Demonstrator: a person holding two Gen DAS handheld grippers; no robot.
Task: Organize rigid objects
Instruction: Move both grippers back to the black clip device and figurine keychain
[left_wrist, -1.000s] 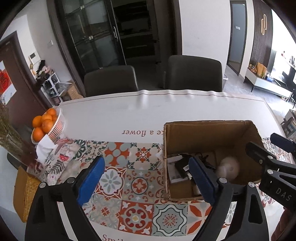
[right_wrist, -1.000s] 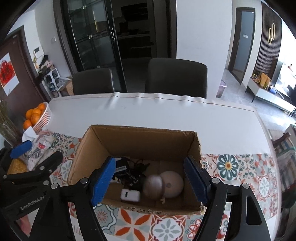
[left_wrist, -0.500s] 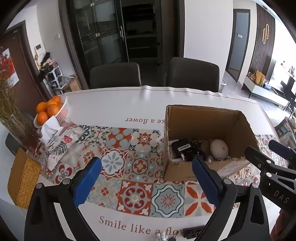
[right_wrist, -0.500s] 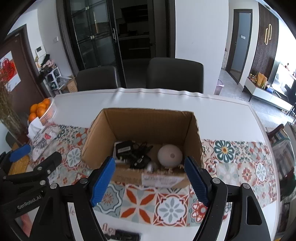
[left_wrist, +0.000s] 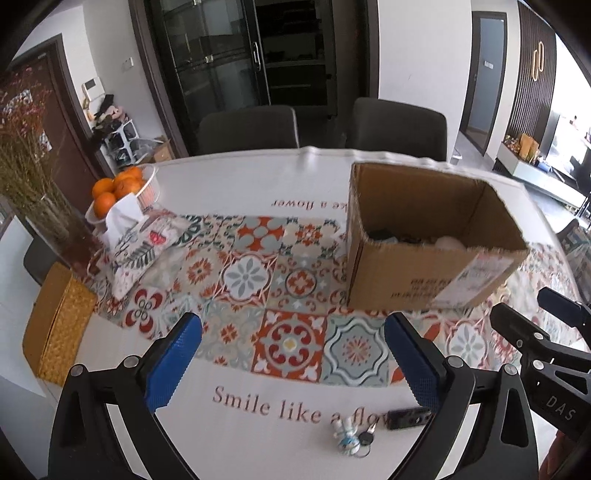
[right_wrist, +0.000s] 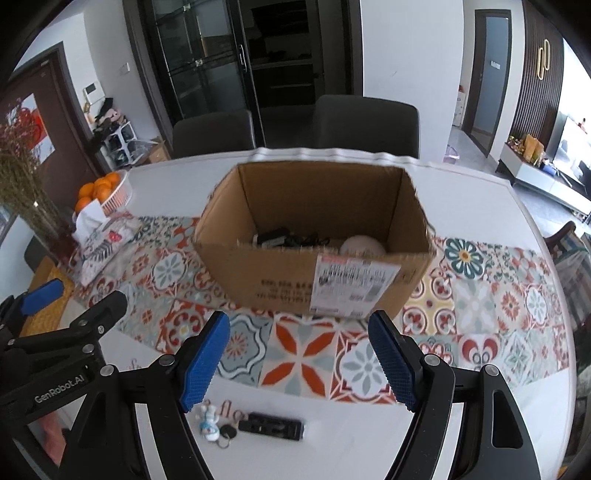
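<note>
Left gripper (left_wrist: 291, 363): jaws wide apart, holding nothing.
Right gripper (right_wrist: 299, 365): jaws partly spread, also holding nothing.
Cardboard box (right_wrist: 314, 258): on the patterned runner, already containing gear.
Keychain (right_wrist: 214, 424) and black bar (right_wrist: 271, 426): loose at the near table edge.
Risk: a careless grab could knock them off the edge; the flat bar may slip.

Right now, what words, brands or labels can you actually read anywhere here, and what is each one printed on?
"Smile like a flow": on the white tablecloth, near edge; the end is hidden.
"ke a flower": same cloth, far side, upside down.
"DAS": on the right claw, seen from the left camera.
"GenRobot.AI": on the left claw, seen from the right camera.
Shipping label and dark print on the cardboard box: too blurred to read.
</note>
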